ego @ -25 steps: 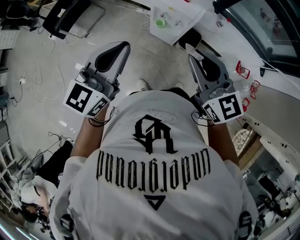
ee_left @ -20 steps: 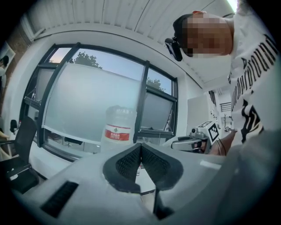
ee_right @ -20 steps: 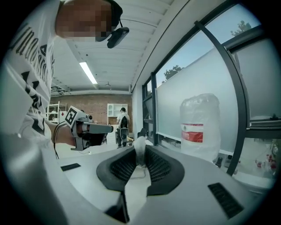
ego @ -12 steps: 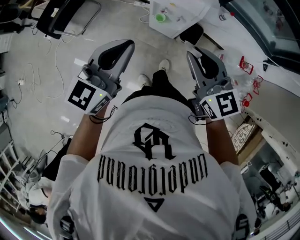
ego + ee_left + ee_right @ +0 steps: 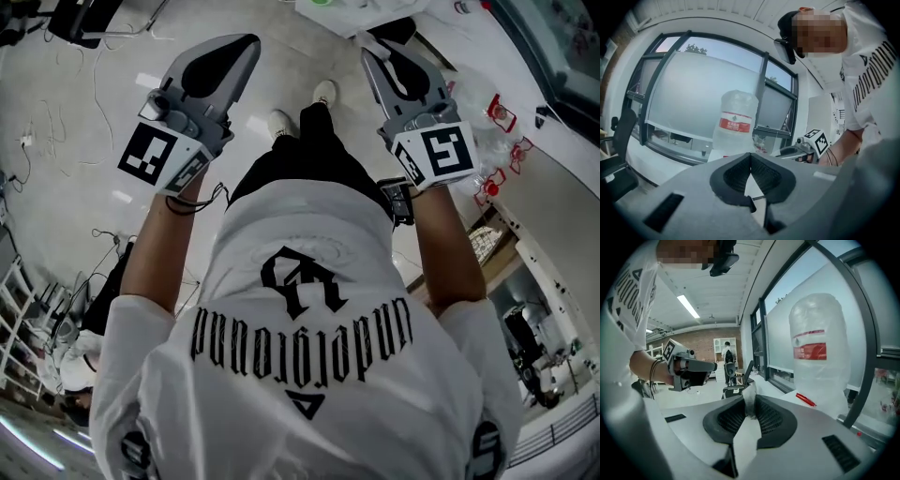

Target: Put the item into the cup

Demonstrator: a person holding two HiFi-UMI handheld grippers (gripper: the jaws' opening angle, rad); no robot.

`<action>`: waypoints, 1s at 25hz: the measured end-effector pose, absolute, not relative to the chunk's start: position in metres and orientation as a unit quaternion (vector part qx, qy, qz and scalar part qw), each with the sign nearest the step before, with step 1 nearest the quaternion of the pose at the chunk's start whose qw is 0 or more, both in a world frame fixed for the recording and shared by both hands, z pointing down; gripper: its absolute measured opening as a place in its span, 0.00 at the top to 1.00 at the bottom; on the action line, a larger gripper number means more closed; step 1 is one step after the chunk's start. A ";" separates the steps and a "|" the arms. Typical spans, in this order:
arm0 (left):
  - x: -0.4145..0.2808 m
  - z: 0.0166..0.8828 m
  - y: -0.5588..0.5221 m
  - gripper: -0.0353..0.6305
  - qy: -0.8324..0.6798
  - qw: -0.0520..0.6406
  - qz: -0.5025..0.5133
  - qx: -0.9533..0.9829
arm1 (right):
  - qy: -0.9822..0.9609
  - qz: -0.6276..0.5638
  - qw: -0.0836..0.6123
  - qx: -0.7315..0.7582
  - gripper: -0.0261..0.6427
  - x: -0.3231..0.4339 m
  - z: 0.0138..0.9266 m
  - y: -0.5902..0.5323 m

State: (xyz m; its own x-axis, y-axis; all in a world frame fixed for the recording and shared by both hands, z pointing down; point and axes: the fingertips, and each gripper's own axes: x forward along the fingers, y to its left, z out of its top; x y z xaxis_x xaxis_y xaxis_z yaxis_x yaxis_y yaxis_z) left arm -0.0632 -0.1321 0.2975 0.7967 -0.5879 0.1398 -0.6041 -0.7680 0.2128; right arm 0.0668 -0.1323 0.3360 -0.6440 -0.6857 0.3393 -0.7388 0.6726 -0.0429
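Two hand-held grippers are filling the upper head view, and much of the scene is lying behind them or out of frame. The left gripper [image 5: 750, 157] is holding its jaws together at the tips, with nothing between them. The right gripper [image 5: 749, 405] is clamping a small pale item [image 5: 748, 393], which is poking just past the jaw tips. The pads are covering most of it, so its kind is not showing. The green cup [image 5: 323, 3] is being cut off by the top edge of the head view. Only a sliver of it is showing on the white table [image 5: 370, 11], apart from the item. The person's white shirt [image 5: 300, 337] is hiding the floor beneath the arms. A large water bottle [image 5: 818, 362] with a red label is standing ahead of both grippers, its base hidden behind the gripper bodies. Compared with one second earlier, the table is sitting nearer the top edge, and the cup, then in full view, is almost gone. Both grippers are reaching farther up the frame. More of the black trousers [image 5: 300, 159] and the shoes [image 5: 323, 91] is showing.
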 end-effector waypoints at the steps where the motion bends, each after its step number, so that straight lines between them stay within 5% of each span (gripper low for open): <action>1: -0.062 0.303 -0.137 0.92 -0.316 0.125 0.033 0.940 | -0.902 0.091 0.153 0.394 0.87 0.064 0.345 -0.138; 25: -0.023 0.473 -0.204 0.92 -0.282 0.186 0.064 0.939 | -0.867 0.172 0.216 0.415 0.87 0.071 0.546 -0.211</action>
State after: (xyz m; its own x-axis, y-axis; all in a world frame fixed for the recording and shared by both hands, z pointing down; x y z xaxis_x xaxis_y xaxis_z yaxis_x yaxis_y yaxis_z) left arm -0.0232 -0.2037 0.4727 0.8324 -0.5064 0.2249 -0.5539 -0.7716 0.3127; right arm 0.0708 -0.2107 0.5458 -0.5619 -0.6449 0.5180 -0.7939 0.5963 -0.1189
